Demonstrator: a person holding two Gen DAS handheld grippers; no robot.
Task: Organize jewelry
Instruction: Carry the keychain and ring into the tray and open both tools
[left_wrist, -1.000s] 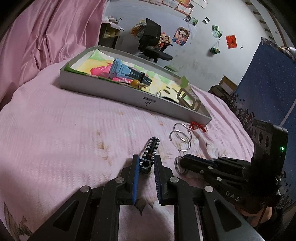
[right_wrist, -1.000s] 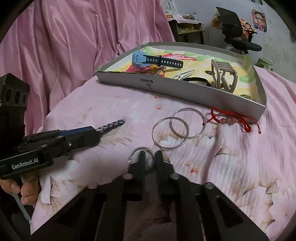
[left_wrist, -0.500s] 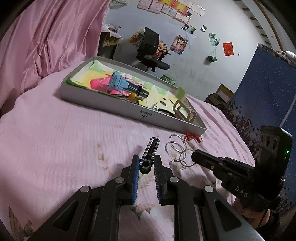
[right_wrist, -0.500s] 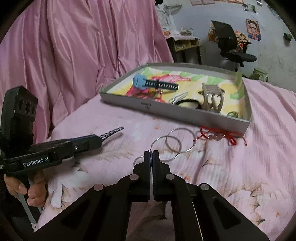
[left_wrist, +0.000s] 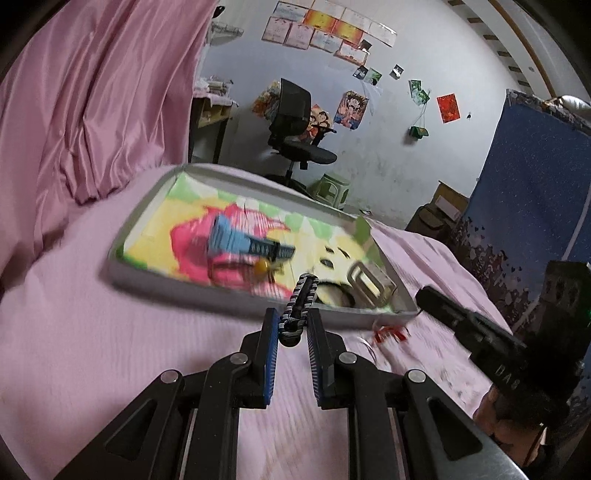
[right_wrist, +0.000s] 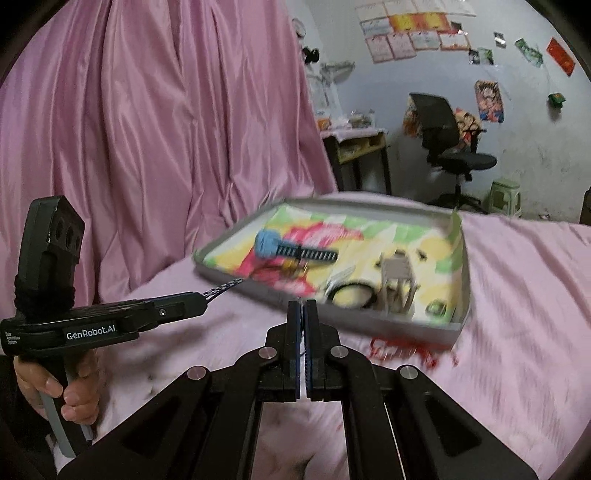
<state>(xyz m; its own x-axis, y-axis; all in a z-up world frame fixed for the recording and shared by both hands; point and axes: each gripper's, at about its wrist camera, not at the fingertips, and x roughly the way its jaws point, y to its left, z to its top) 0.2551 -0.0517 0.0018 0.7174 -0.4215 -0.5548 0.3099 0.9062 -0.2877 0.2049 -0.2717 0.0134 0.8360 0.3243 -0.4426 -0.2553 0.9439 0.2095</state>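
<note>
My left gripper (left_wrist: 291, 326) is shut on a black-and-white braided bracelet (left_wrist: 301, 301) and holds it up in front of the grey tray (left_wrist: 177, 286). From the right wrist view the bracelet (right_wrist: 221, 288) sticks out of the left gripper (right_wrist: 201, 301) toward the tray (right_wrist: 458, 325). My right gripper (right_wrist: 303, 314) is shut on a thin silver ring, seen only as a sliver between the pads. The tray holds a blue watch (right_wrist: 291, 249), a black band (right_wrist: 351, 293) and a beige clip (right_wrist: 397, 284). A red string bracelet (right_wrist: 402, 349) lies on the bed before the tray.
The pink bedspread (left_wrist: 92, 350) slopes down at its edges. A pink curtain (right_wrist: 147, 129) hangs at the left. A black office chair (right_wrist: 450, 147), a desk and a green stool stand beyond the bed. The view is blurred by motion.
Both grippers have lifted off the bed and moved toward the tray. The braided bracelet and the silver ring have risen with them. The two larger silver rings have dropped out of view.
</note>
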